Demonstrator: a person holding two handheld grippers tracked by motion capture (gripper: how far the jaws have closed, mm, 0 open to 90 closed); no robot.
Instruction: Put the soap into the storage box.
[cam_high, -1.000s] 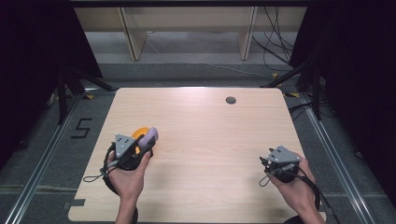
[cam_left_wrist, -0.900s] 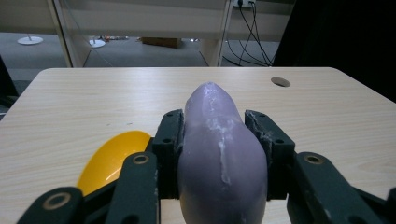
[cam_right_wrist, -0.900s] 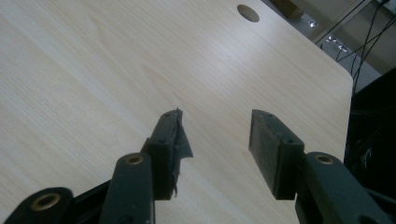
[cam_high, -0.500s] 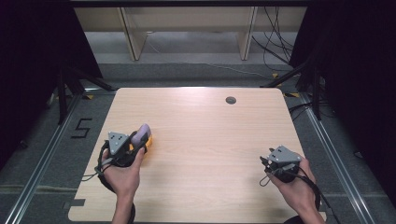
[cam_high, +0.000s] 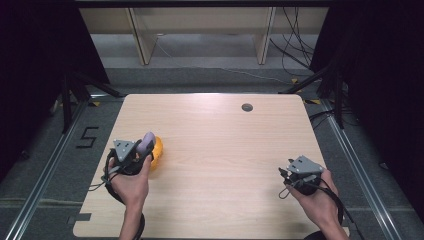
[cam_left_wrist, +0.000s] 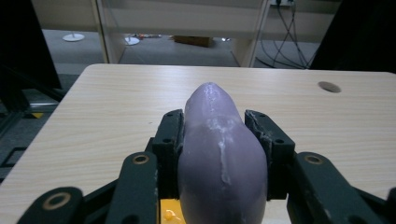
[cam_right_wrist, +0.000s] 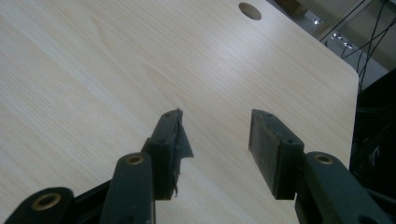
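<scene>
Left gripper view shows the left gripper (cam_left_wrist: 219, 140) clamped on a purple object (cam_left_wrist: 219, 158), long axis pointing forward, near the table's (cam_high: 225, 130) left edge; the right gripper (cam_right_wrist: 217, 140) gapes empty – well apart.

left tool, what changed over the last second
The left tool, shut on the purple object, moved slightly toward the table's left edge, carrying it above the orange object. The right tool stayed open and in place.

Overhead and tool-mounted (close) views share table (cam_high: 225, 150).
</scene>
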